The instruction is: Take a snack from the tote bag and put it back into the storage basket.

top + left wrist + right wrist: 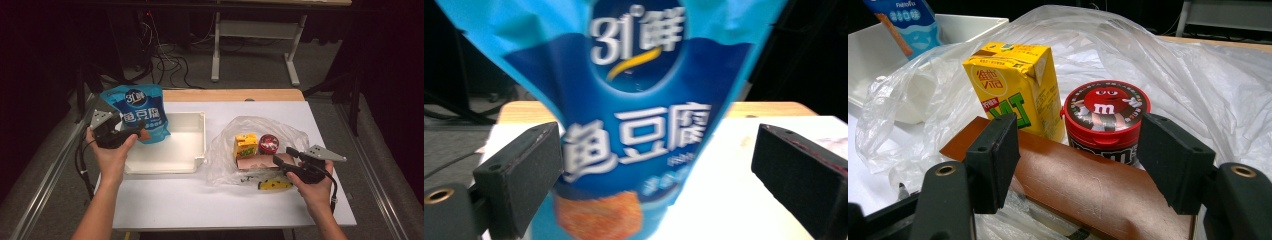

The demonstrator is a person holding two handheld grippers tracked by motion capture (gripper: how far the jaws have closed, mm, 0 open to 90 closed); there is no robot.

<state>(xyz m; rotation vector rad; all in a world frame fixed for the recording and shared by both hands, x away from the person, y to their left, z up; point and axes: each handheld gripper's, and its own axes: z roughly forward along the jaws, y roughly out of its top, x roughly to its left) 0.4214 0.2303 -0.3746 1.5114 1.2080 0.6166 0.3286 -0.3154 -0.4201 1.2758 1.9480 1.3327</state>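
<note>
Standing at the frame's left, the left claw (131, 134) is spread around the blue pouch (134, 112), untouching; the right claw (283, 159), lower right, pinches the brown box (260, 161).

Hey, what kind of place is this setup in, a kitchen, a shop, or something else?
Most likely a lab or recording studio, not a kitchen. The white-topped table stands among dark curtains, loose cables trail over a grey carpeted floor, and groceries such as a blue snack bag and a white bin look staged for a handling exercise.
</note>
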